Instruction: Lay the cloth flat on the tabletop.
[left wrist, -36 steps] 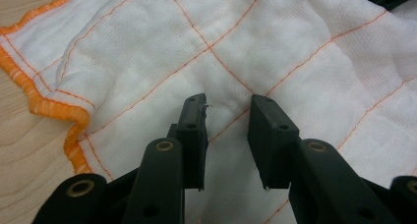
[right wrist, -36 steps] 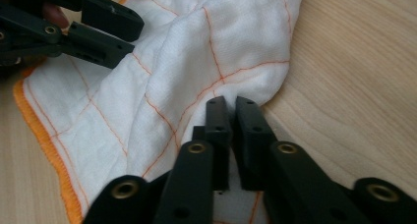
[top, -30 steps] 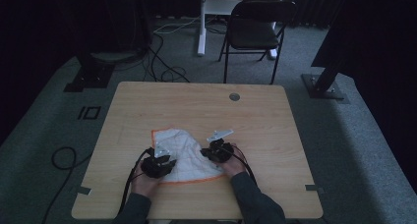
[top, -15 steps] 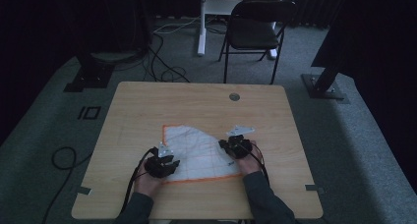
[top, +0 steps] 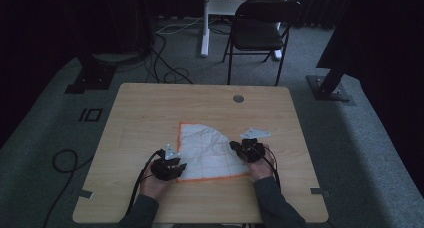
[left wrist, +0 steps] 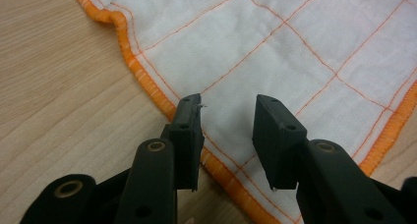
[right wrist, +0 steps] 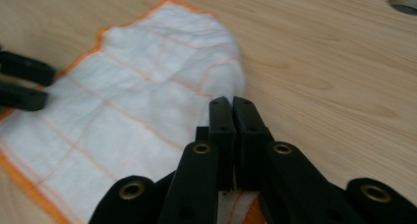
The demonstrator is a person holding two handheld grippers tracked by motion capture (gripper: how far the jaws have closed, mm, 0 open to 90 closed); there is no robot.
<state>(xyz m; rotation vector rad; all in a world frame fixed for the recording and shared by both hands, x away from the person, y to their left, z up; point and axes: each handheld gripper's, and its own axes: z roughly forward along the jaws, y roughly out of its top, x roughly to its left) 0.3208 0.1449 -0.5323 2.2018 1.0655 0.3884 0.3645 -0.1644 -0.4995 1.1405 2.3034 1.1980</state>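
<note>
A white cloth (top: 207, 150) with an orange grid and orange hem lies spread on the wooden table (top: 150, 108), its far right part folded in a curve. My left gripper (top: 176, 165) rests at the cloth's near left corner. In the left gripper view its jaws (left wrist: 228, 111) stand open over the cloth (left wrist: 275, 42), just inside the hem, pressing on nothing. My right gripper (top: 235, 147) is at the cloth's right edge. In the right gripper view it (right wrist: 231, 103) is shut on the cloth (right wrist: 147, 86), with fabric showing beneath the jaws. The left gripper (right wrist: 19, 81) also appears there at far left.
A round cable hole (top: 238, 98) sits in the table's far right part. Behind the table stand a black folding chair (top: 260, 30) and a white stand leg (top: 205, 23). Cables (top: 165, 73) lie on the floor at the back left. Bare wood surrounds the cloth.
My right gripper has moved to the right with the cloth's edge in it, and the bunched cloth now lies spread flatter. The left gripper has stayed at the near left corner.
</note>
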